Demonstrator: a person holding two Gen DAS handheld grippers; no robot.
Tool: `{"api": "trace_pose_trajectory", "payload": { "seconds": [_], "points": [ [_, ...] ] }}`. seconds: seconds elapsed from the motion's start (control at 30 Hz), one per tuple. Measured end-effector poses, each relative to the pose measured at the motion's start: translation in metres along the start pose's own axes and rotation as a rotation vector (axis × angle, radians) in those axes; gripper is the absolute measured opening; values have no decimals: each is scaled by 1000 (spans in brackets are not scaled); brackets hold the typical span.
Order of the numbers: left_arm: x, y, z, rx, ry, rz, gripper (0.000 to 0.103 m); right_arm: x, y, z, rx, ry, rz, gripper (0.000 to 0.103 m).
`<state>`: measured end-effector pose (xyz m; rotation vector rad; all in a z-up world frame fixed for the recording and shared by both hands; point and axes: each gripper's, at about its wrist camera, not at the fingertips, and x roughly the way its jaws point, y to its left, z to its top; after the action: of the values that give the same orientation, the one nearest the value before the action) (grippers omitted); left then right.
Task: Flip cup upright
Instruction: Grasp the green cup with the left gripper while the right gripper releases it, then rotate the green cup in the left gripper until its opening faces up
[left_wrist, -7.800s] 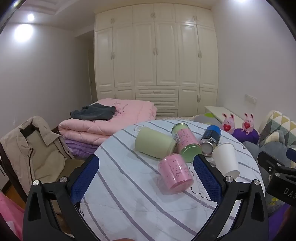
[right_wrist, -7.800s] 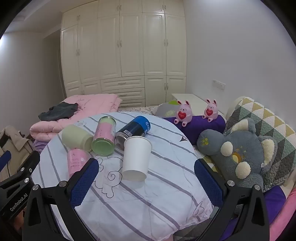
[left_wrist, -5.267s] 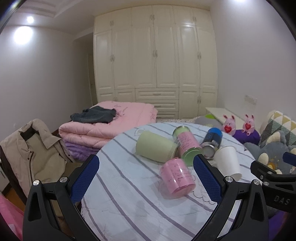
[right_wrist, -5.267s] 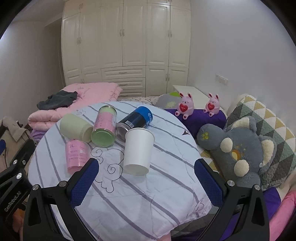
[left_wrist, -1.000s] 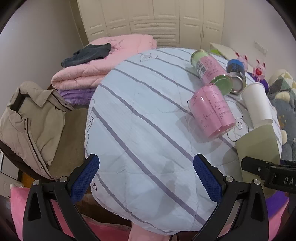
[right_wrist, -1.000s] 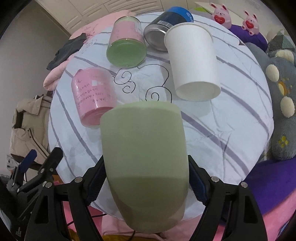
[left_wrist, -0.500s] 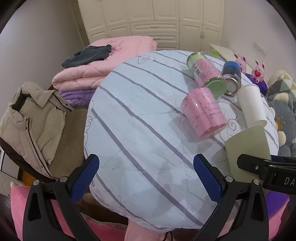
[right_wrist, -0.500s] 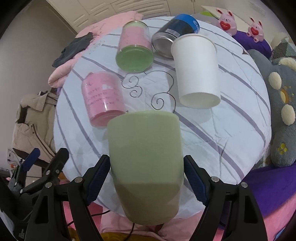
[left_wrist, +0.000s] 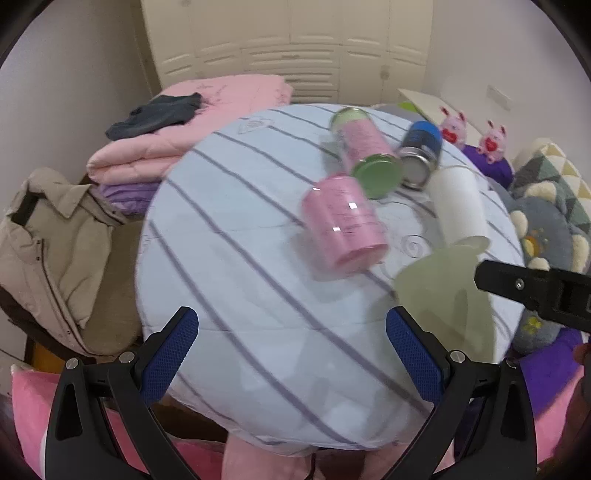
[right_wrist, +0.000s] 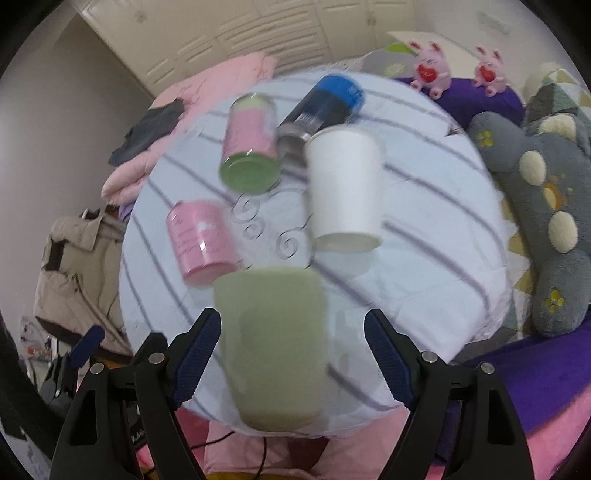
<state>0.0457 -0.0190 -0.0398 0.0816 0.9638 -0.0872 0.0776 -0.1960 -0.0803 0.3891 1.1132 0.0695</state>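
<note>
A pale green cup (right_wrist: 271, 347) stands mouth-up on the near edge of the round striped table (right_wrist: 424, 236), between the fingers of my right gripper (right_wrist: 293, 350). The right jaws are spread, with a gap on each side of the cup. The cup also shows in the left wrist view (left_wrist: 443, 295), blurred, beside the right gripper's black body (left_wrist: 535, 295). My left gripper (left_wrist: 291, 347) is open and empty above the table's near left part.
A pink cup (right_wrist: 201, 240), a pink-and-green can (right_wrist: 251, 147), a blue can (right_wrist: 325, 103) and a white paper cup (right_wrist: 343, 188) lie on their sides on the table. A grey plush toy (right_wrist: 535, 206) is at the right, a beige jacket (left_wrist: 48, 251) and pink quilts (left_wrist: 192, 114) at the left.
The right gripper brought the green cup down to the table's near edge and its jaws have opened off the cup. The left gripper has shifted slightly; both views are motion-blurred.
</note>
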Motion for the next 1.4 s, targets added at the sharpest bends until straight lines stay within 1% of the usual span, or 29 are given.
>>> {"api": "trace_pose_trajectory", "payload": {
  "seconds": [0.13,0.3,0.37,0.43,0.5,0.6,0.73,0.87,1.13,1.23,1.33,1.4],
  "points": [
    [1,-18,0,25,8,2,103,-7,-15,0,19,-25,-19,82],
    [4,-39,1,41,34,-30,103,-6,-33,1,54,-22,-15,82],
    [4,-44,2,27,37,-43,103,-5,-41,1,70,-20,-10,82],
    [4,-50,5,20,49,-59,103,-3,-49,0,93,-7,24,82],
    [3,-55,6,21,55,-56,103,0,-54,1,107,1,43,82],
    [2,-61,7,12,59,-57,103,3,-61,3,108,2,27,82],
    [8,-73,9,-3,91,-87,103,7,-73,4,118,21,64,82],
    [14,-86,10,-3,116,-100,103,9,-86,6,132,20,53,82],
    [24,-103,10,-19,153,-49,103,15,-106,11,133,42,55,82],
    [31,-104,11,-40,185,-51,103,17,-108,12,119,43,49,82],
    [36,-104,11,-60,198,-54,102,21,-111,12,112,51,40,82],
    [40,-107,12,-55,212,-57,100,24,-113,12,111,56,42,82]
  ]
}}
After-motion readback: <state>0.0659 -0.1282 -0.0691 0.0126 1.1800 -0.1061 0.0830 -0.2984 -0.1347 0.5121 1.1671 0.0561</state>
